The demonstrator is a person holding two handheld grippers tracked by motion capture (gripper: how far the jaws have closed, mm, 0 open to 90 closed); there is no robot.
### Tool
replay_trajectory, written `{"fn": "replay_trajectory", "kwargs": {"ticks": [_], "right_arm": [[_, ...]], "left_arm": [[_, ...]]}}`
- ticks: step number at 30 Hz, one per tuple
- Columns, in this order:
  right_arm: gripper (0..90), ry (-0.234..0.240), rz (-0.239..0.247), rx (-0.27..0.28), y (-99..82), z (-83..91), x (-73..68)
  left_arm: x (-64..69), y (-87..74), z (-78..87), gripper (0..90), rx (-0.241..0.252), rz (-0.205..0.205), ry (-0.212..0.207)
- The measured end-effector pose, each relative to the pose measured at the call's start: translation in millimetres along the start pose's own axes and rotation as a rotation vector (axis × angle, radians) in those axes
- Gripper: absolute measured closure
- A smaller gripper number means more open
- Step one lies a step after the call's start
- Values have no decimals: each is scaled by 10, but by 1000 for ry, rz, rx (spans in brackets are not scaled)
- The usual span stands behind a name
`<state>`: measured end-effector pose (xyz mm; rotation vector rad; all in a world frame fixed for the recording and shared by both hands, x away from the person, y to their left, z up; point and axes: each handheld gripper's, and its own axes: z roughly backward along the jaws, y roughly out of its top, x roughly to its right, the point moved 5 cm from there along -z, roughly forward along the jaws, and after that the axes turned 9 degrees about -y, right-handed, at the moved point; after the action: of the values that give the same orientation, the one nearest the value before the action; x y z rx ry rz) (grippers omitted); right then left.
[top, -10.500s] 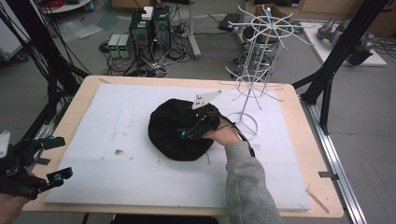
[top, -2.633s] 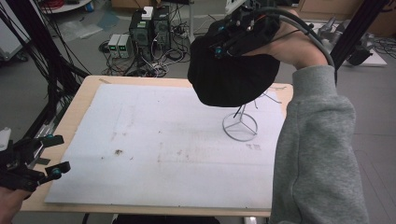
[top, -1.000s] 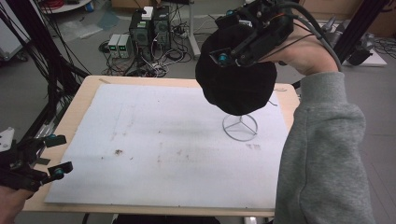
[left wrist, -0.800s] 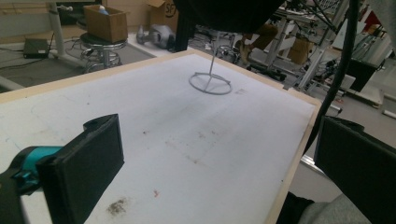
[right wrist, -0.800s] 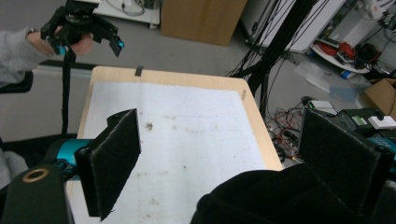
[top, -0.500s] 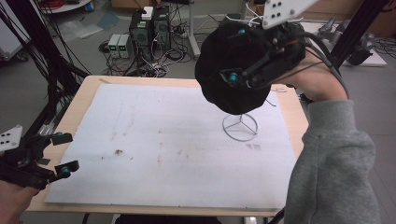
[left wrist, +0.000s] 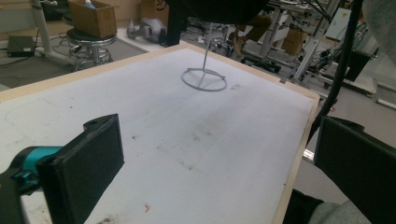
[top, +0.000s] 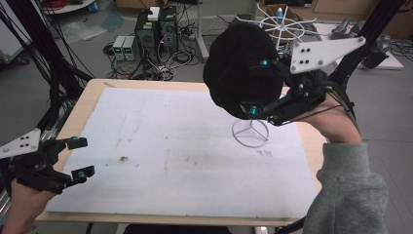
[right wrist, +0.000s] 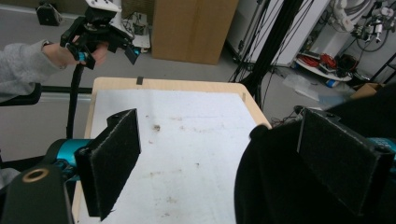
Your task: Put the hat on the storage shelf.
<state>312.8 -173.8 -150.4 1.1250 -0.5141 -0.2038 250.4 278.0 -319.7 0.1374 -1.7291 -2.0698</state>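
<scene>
High view: black hat hangs on the wire rack, soft, light, floppy; best pinched at its brim. Right hand-held gripper is spread beside it, gripping nothing; left hand-held gripper, spread, hovers at the desk edge.

A black hat sits atop the wire stand at two o'clock — right gripper beside it, jaws apart. Left gripper hovers at eight o'clock, jaws apart.

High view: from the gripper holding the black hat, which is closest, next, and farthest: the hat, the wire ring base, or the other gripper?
From the right gripper:
1. Black fabric hat, at its jaws.
2. Grey wire ring base, just below.
3. Left gripper, far across at the table's left edge.
</scene>
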Motion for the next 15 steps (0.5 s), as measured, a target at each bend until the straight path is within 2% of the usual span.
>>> {"fn": "replay_trajectory", "kwargs": {"ticks": [7,9,11,13,15], "right_arm": [[126,17,-83,31,-238,16,-83],[126,-5,-84,27,-314,8,-112],[126,-9,-108,62,-397,16,-158],[126,-15,-113,70,-426,22,-172],[126,-41,-132,79,-487,37,-195]], "left_arm": [[6,-14,-34,18,11,-11,13],[15,-20,-47,18,8,-12,17],[25,-17,-50,18,9,-15,14],[32,-11,-45,18,13,-15,15],[30,-5,-36,18,13,-19,13]]}}
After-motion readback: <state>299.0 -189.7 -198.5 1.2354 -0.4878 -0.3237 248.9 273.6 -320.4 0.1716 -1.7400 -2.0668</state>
